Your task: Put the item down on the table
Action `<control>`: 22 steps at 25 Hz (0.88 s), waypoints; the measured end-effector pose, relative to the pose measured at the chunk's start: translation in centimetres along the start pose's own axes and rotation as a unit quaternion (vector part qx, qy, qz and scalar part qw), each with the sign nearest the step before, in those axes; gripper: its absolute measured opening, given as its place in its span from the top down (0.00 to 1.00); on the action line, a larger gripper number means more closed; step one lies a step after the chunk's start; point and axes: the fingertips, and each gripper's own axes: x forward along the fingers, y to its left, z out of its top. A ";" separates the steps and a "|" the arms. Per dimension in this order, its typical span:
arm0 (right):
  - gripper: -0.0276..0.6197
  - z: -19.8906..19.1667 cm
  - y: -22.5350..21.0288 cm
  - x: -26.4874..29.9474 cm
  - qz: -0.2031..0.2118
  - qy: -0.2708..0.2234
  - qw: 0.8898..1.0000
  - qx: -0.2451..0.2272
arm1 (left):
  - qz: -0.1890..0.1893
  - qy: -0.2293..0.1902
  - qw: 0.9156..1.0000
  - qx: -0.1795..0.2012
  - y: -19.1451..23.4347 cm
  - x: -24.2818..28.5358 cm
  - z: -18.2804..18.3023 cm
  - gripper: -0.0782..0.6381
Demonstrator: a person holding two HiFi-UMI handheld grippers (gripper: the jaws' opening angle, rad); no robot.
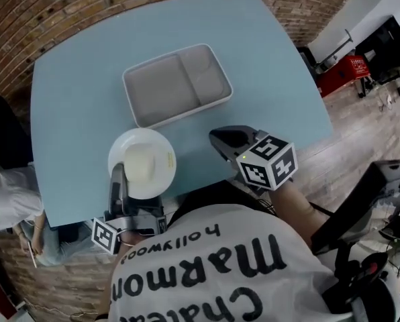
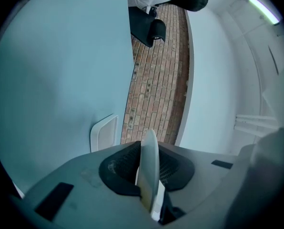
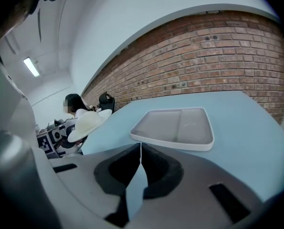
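A white round dish (image 1: 141, 163) hangs over the near left part of the light blue table (image 1: 72, 99). My left gripper (image 1: 119, 177) is shut on its near rim. In the left gripper view the dish's rim (image 2: 149, 168) stands edge-on, pinched between the jaws of the left gripper (image 2: 150, 180). From the right gripper view the dish (image 3: 87, 123) looks tilted and lifted off the tabletop. My right gripper (image 1: 220, 139) is shut with nothing in it, over the table's near edge right of the dish. Its fingertips (image 3: 141, 149) meet.
A white two-compartment tray (image 1: 178, 86) lies empty mid-table, beyond both grippers; it also shows as the tray (image 3: 175, 128) and the tray (image 2: 104, 132). A brick wall (image 1: 66, 5) runs behind the table. A person (image 1: 9, 200) sits at the left. A red crate (image 1: 347, 69) and dark equipment stand on the right.
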 end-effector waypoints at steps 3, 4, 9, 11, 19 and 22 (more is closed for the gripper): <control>0.94 0.6 -1.4 0.7 0.015 0.006 1.000 -0.002 | 0.003 -0.009 1.000 0.006 0.3 1.2 -0.4 0.82; 0.94 0.6 -2.1 0.9 0.019 0.010 1.000 -0.001 | 0.003 -0.011 1.000 0.008 0.6 1.7 -0.7 0.82; 0.94 1.2 -5.3 1.8 0.036 0.018 0.999 0.007 | 0.034 -0.021 0.999 0.035 2.8 3.7 -1.4 0.82; 0.94 1.5 -5.6 2.1 0.041 0.020 0.999 0.006 | 0.047 -0.027 0.998 0.044 3.6 4.2 -1.3 0.82; 0.94 1.9 -7.3 1.8 0.055 0.019 0.998 0.010 | 0.068 -0.028 0.995 0.064 6.1 5.8 -2.4 0.82; 0.94 2.1 -8.4 2.0 0.053 0.024 0.998 0.011 | 0.069 -0.030 0.994 0.074 6.9 6.9 -2.2 0.82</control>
